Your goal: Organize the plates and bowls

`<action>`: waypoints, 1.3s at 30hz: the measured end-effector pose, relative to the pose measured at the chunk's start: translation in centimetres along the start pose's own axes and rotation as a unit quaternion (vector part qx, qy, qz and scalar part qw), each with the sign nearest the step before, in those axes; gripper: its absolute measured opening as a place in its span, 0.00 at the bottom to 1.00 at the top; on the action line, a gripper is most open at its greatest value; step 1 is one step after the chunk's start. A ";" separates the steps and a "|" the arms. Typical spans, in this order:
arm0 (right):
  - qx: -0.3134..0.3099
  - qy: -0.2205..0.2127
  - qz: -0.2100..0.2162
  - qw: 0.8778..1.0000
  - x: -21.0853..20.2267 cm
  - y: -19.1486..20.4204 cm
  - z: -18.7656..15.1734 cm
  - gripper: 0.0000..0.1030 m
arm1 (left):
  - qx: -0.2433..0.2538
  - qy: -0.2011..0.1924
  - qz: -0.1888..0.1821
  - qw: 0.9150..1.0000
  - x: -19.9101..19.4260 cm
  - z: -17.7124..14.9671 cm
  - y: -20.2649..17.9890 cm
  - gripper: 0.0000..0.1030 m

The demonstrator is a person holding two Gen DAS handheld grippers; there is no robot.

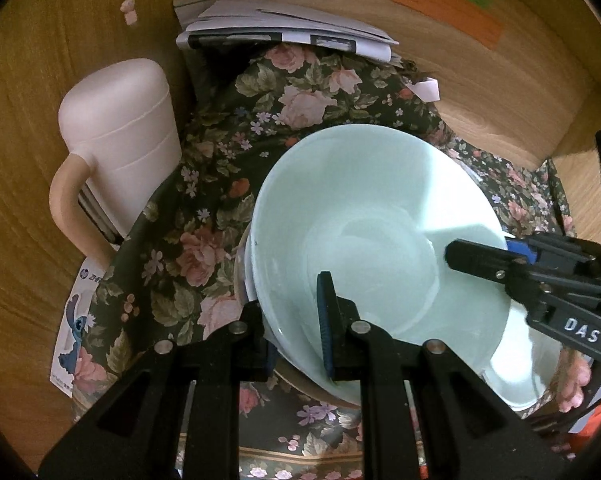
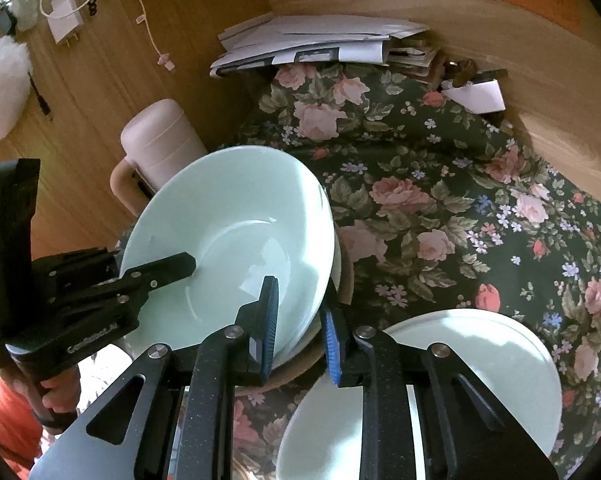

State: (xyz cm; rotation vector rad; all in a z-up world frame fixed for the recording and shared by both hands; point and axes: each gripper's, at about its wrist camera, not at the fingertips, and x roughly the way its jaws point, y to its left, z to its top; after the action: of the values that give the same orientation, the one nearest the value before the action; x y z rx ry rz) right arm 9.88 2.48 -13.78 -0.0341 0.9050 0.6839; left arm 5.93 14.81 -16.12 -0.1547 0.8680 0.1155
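Observation:
A pale green bowl point(image 1: 380, 216) point(image 2: 228, 216) rests, slightly tilted, on a white dish point(image 2: 337, 252) and a tan base point(image 2: 300, 372), all on a floral cloth point(image 1: 204, 208). My left gripper point(image 1: 290, 304) is shut on the bowl's near rim, one blue pad inside and the other finger outside. In the right wrist view it point(image 2: 180, 266) comes in from the left. My right gripper point(image 2: 298, 300) is shut on the opposite rim and enters the left wrist view from the right point(image 1: 472, 258). A second pale dish point(image 2: 480, 360) point(image 1: 516, 364) lies beside the stack.
A pinkish-white jug with a handle point(image 1: 120, 140) point(image 2: 164, 136) stands left of the stack against the wooden wall. A pile of papers point(image 1: 280, 28) point(image 2: 320, 40) lies at the back. The cloth point(image 2: 440, 200) is bare to the right. A person's hand point(image 2: 56, 396) holds the left gripper.

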 end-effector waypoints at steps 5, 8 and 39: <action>0.000 0.002 -0.001 1.000 -0.1 -0.5 -0.4 0.20 | 0.003 -0.002 0.009 1.000 0.4 0.2 0.0 0.16; 0.004 0.000 0.002 1.000 -0.2 -0.8 -0.6 0.20 | 0.004 -0.001 0.009 1.000 0.4 0.6 -0.1 0.16; 0.014 0.013 0.011 1.000 0.9 -1.8 -0.5 0.37 | 0.018 -0.016 0.025 0.999 -2.1 2.6 1.6 0.50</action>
State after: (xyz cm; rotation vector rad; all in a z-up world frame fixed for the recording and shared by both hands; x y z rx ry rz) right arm 10.90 1.33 -15.24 -0.0083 0.9402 0.6932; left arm 6.29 16.75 -13.03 -0.0971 0.8414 0.1485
